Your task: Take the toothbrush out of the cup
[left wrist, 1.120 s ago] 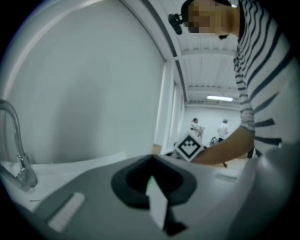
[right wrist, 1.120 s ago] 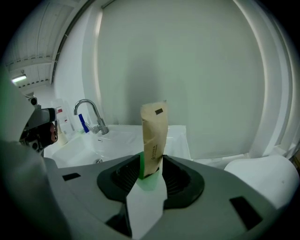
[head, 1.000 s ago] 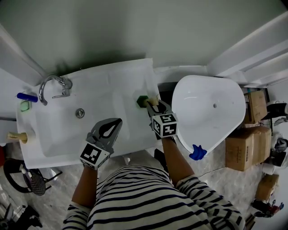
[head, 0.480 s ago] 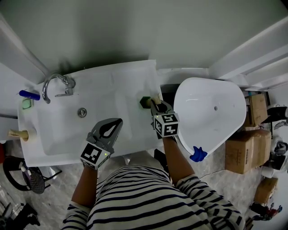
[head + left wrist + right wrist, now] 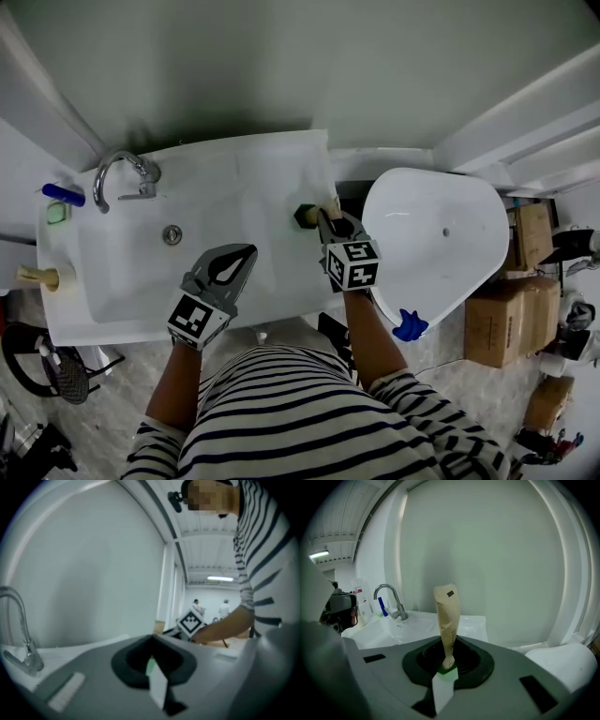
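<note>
A dark green cup (image 5: pixel 305 215) stands at the right edge of the white sink counter (image 5: pixel 272 169). A toothbrush in a tan paper wrapper (image 5: pixel 327 205) sticks up from it. My right gripper (image 5: pixel 323 217) is at the cup, its jaws closing on the wrapped toothbrush (image 5: pixel 446 616), which stands upright between the pads in the right gripper view (image 5: pixel 449 663); the cup itself is hidden there. My left gripper (image 5: pixel 250 250) hovers over the front of the basin, shut and empty, and its closed tips (image 5: pixel 152 637) point across the counter.
A chrome faucet (image 5: pixel 122 173) and drain (image 5: pixel 172 234) lie to the left, with a blue item (image 5: pixel 62 194) and a tan bottle (image 5: pixel 37 276) at the far left edge. A large white tub (image 5: pixel 436 234) sits right of the counter, cardboard boxes (image 5: pixel 502 314) beyond.
The right gripper's jaws have closed in from wide open onto the toothbrush at the cup. The left gripper has stayed where it was.
</note>
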